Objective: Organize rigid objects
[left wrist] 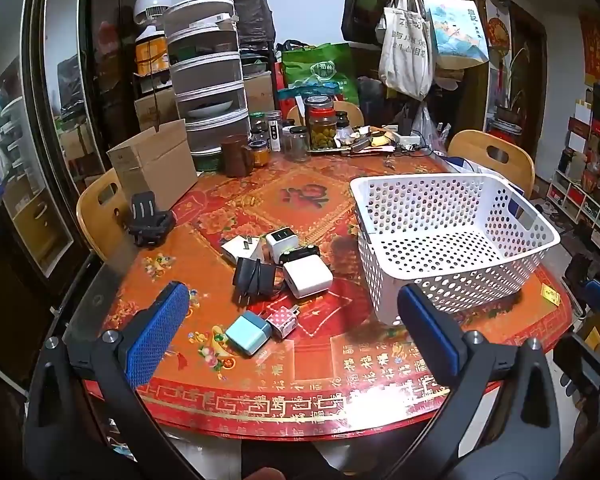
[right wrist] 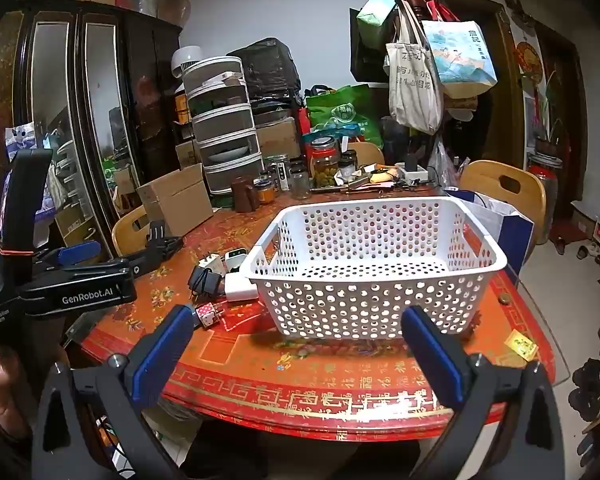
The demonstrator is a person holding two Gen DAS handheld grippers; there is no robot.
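Ahead of the left gripper, whose fingers stand wide apart and empty, a heap of charger plugs lies on the tabletop — white cubes, a black adapter with its cord, a teal plug and a pink dotted one nearest the fingers. The white perforated basket sits empty to the right of the left fingers and straight ahead of the right gripper, whose fingers are likewise spread with nothing between them. The plugs touch or overlap, so closing on one could drag or knock a neighbour; the black adapter's cord may snag. The light basket could slide if a finger bumps its wall — and the smooth cubes might slip from the pads.
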